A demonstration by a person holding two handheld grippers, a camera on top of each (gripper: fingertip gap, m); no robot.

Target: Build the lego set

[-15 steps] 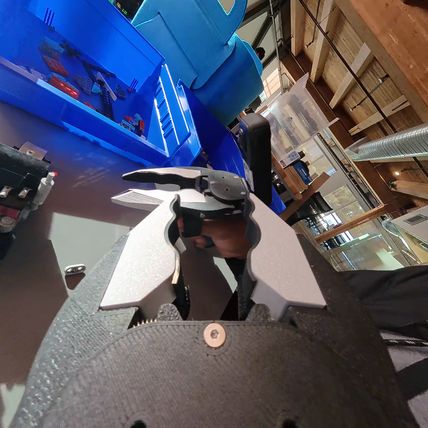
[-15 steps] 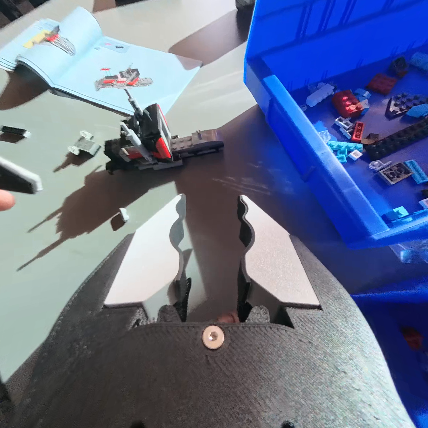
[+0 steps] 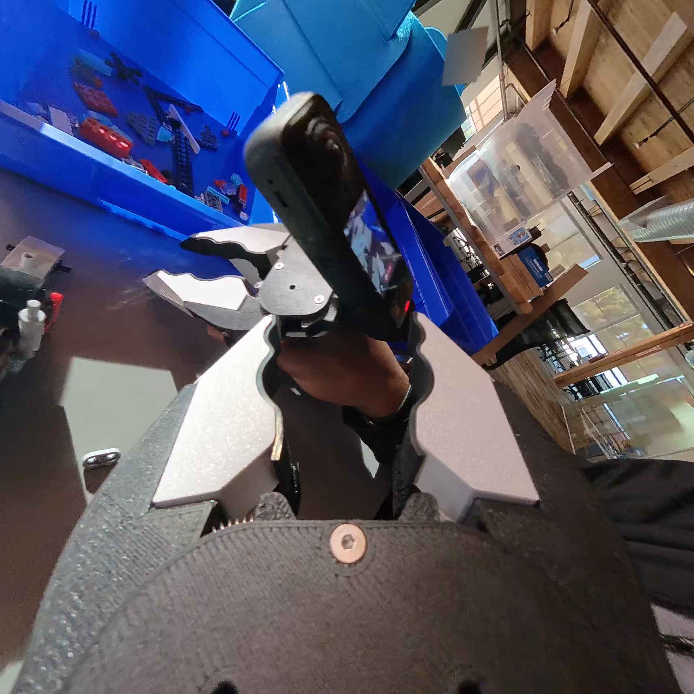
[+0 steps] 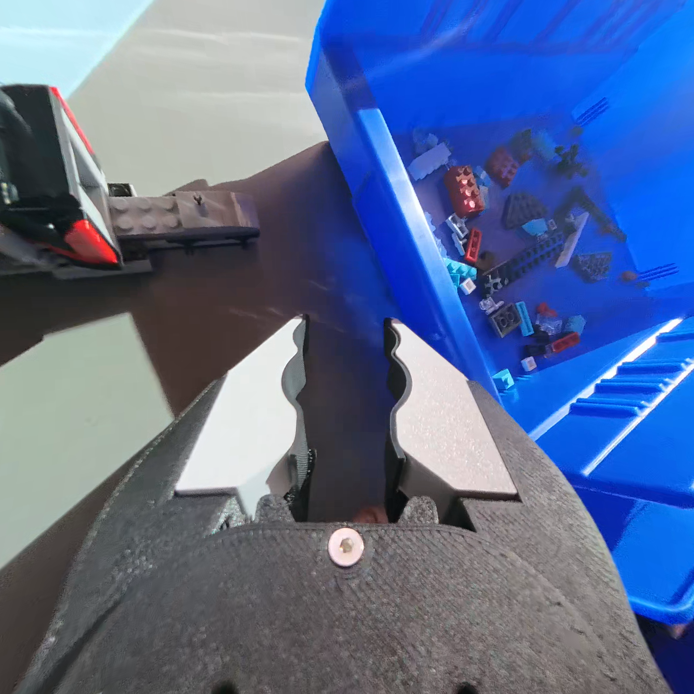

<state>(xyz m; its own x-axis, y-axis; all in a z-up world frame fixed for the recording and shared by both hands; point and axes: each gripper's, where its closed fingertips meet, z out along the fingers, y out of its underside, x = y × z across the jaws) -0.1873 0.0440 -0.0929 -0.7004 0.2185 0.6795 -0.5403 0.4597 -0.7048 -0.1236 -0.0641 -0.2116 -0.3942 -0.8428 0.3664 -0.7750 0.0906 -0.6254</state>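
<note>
Both tools (image 3: 343, 358) (image 4: 345, 323) nearer — bin (image 4: 394, 210) closer.

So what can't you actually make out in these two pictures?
- Lego model: right wrist view, cut off by the left edge, blurred.
- Loose pieces in the blue bin: too small to tell shapes in either view.
- Right gripper, left wrist view: its camera hides the bin behind.
- Left gripper: open, empty.

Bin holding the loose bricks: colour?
Blue bin; clearest in the right wrist view.
</note>
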